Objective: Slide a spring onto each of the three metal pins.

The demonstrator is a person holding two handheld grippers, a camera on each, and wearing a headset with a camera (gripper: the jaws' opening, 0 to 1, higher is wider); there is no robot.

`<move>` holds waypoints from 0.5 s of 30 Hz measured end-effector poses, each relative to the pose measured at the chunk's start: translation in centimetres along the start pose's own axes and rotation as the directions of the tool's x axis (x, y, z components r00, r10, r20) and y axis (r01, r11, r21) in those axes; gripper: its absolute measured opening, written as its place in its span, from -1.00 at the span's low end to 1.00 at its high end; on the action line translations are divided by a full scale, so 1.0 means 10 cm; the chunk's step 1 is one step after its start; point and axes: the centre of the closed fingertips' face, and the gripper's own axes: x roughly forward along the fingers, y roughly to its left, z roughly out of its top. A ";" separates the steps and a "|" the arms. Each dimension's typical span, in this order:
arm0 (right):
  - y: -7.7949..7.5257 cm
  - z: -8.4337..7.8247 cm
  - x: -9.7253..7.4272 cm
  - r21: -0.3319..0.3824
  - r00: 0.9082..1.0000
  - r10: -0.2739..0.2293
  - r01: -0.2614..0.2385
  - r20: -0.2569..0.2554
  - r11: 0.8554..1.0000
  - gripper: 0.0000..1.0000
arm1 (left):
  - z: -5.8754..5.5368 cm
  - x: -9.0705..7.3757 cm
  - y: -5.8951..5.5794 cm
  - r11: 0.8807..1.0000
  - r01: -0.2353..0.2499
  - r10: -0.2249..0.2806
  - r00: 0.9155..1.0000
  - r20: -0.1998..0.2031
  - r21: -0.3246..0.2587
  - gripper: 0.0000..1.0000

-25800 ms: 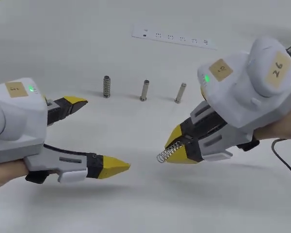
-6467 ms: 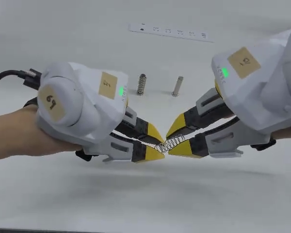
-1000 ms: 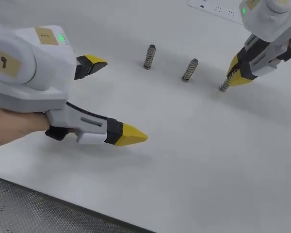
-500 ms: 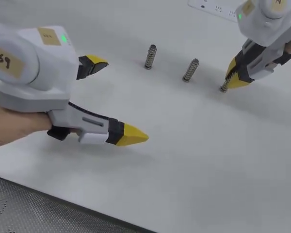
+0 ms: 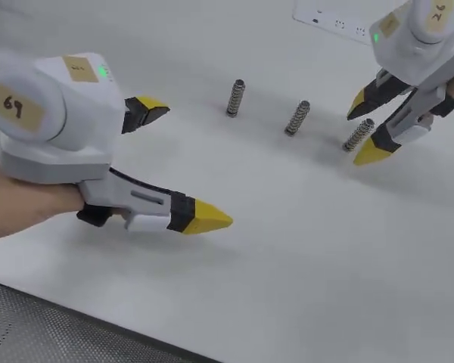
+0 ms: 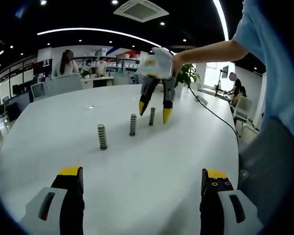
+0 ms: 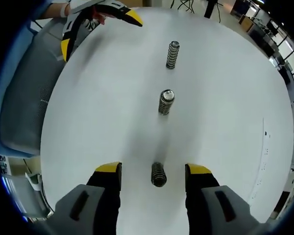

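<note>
Three upright metal pins stand in a row on the white table, each with a spring around it: the left one [image 5: 235, 97], the middle one [image 5: 296, 118] and the right one [image 5: 359, 134]. My right gripper [image 5: 367, 130] is open, its yellow-tipped jaws astride the right pin's spring [image 7: 158, 174] without touching it. In the right gripper view the middle spring [image 7: 165, 102] and far spring [image 7: 172, 54] line up beyond. My left gripper [image 5: 181, 162] is open at the near left, nothing between its jaws. The left gripper view shows the three springs [image 6: 102, 136] [image 6: 133, 124] [image 6: 152, 116] and the right gripper [image 6: 154, 110] over the last.
A white power strip [image 5: 339, 20] lies at the far right of the table. A dark mesh surface [image 5: 38, 333] borders the table's near edge. A cable [image 6: 213, 115] trails across the table behind the right gripper. People sit at distant desks in the left gripper view.
My right gripper has opened and let go of the spring, which now stands on the right pin. The left gripper has barely moved.
</note>
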 end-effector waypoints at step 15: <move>0.15 0.03 -0.05 0.153 0.981 -0.088 0.061 0.174 0.986 0.75 | 0.04 -0.03 0.00 1.000 0.004 -0.003 1.000 0.010 -0.020 0.96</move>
